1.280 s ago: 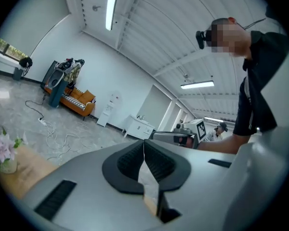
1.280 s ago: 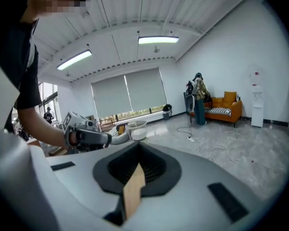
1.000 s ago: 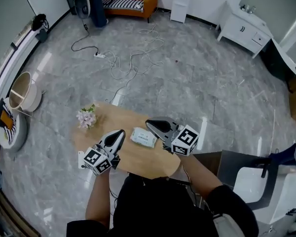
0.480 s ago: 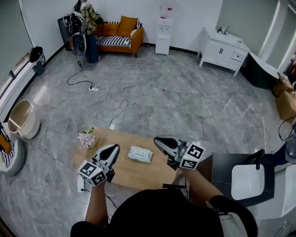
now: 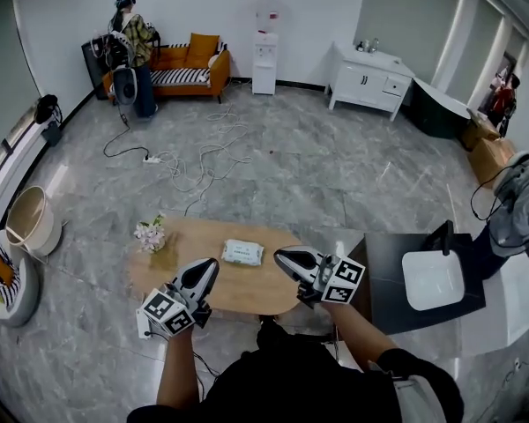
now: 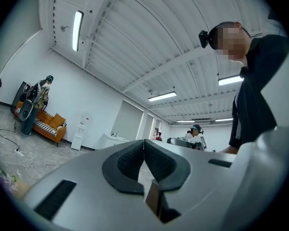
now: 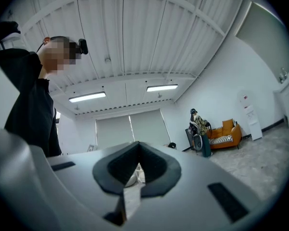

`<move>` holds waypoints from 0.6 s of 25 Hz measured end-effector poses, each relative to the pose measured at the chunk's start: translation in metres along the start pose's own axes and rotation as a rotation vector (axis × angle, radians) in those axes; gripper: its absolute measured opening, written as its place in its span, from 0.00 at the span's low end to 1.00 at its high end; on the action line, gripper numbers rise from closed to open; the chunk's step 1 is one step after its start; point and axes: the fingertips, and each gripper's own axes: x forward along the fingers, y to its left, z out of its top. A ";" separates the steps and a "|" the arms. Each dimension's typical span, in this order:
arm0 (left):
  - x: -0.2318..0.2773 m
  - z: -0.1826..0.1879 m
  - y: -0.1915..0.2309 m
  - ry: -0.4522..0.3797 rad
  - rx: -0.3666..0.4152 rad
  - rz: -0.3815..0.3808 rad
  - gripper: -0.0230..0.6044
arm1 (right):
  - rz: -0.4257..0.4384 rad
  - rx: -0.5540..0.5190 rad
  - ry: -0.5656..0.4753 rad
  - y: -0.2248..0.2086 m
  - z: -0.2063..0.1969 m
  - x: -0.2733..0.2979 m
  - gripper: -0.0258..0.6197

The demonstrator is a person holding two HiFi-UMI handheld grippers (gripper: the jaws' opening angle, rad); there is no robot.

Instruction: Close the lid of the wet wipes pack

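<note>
A white wet wipes pack (image 5: 242, 252) lies flat on the oval wooden table (image 5: 185, 249), near its middle. Whether its lid is down is too small to tell. My left gripper (image 5: 209, 266) hovers at the table's near edge, to the left of and nearer than the pack, shut and empty. To the pack's right, also clear of it, my right gripper (image 5: 284, 256) is shut with nothing in it. In the left gripper view the left gripper (image 6: 144, 142) points up at the room with its pads pressed together. The right gripper (image 7: 137, 144) likewise shows closed pads in the right gripper view.
A small bunch of flowers (image 5: 150, 233) stands at the table's left end. A dark side table with a white tray (image 5: 432, 279) sits to the right. Cables (image 5: 189, 170) trail over the floor beyond. A person (image 5: 128, 33) stands by the orange sofa (image 5: 183, 67).
Both grippers have drawn back from beside the pack toward the table's near edge. The head view has tilted up, showing more of the room. The pack has stayed put.
</note>
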 end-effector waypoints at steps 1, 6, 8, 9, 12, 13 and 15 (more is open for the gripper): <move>-0.005 -0.002 -0.010 -0.004 -0.006 -0.003 0.06 | 0.009 -0.005 0.007 0.012 -0.001 -0.004 0.06; -0.020 -0.016 -0.067 -0.002 -0.008 -0.037 0.06 | 0.061 -0.038 0.007 0.063 0.001 -0.026 0.06; -0.027 -0.017 -0.088 0.013 0.017 -0.044 0.06 | 0.076 -0.040 -0.015 0.078 0.007 -0.035 0.06; -0.031 -0.017 -0.099 0.014 0.028 -0.043 0.06 | 0.091 -0.040 -0.023 0.086 0.010 -0.040 0.06; -0.037 -0.016 -0.136 0.007 0.042 -0.027 0.06 | 0.164 -0.041 -0.033 0.113 0.015 -0.067 0.06; -0.037 -0.019 -0.150 0.008 0.048 -0.020 0.06 | 0.190 -0.036 -0.032 0.122 0.013 -0.079 0.06; -0.034 -0.032 -0.182 0.007 0.053 0.000 0.06 | 0.240 -0.009 -0.019 0.142 0.005 -0.109 0.06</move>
